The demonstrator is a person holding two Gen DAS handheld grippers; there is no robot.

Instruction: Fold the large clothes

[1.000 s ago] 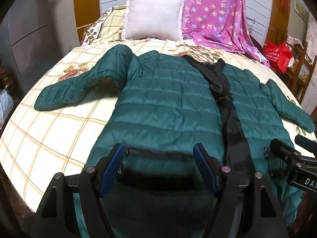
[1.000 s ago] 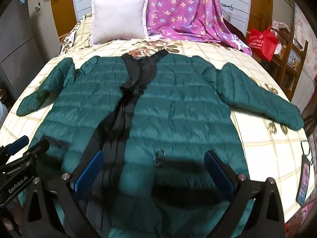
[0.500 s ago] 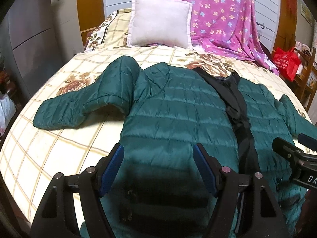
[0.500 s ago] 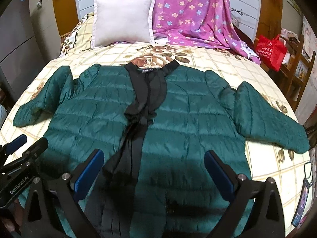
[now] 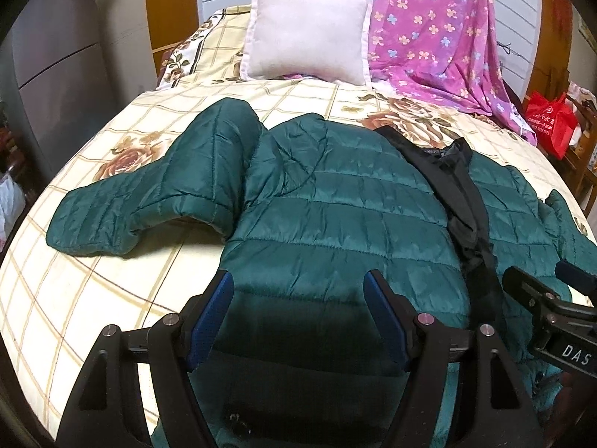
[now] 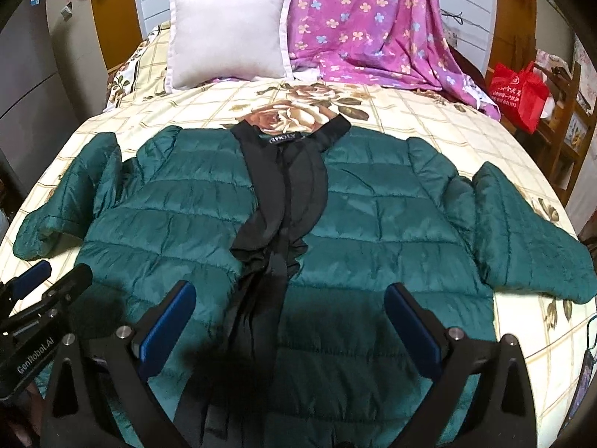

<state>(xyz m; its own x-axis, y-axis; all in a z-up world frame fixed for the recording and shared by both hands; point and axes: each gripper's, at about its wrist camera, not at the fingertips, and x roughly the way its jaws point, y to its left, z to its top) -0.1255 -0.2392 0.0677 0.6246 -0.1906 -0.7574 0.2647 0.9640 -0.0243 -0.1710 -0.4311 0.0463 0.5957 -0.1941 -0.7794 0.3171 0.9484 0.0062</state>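
A dark green quilted jacket [image 5: 335, 216] lies spread flat on the bed, front up, with a black lining strip [image 6: 283, 201] down its middle and both sleeves out to the sides. It also shows in the right wrist view [image 6: 373, 231]. My left gripper [image 5: 298, 295] is open and empty, hovering over the jacket's lower left part. My right gripper [image 6: 291, 310] is open and empty over the lower middle. The right gripper's tip [image 5: 541, 298] shows at the right edge of the left wrist view.
The bed [image 5: 93, 261] has a cream checked floral sheet. A white pillow [image 6: 227, 33] and a pink floral blanket [image 6: 373, 30] lie at the head. A red bag [image 6: 518, 89] sits by wooden furniture on the right. A grey cabinet [image 5: 56, 67] stands left.
Both grippers have moved forward over the jacket toward the head of the bed. The hem has dropped out of view beneath them. Both stay open.
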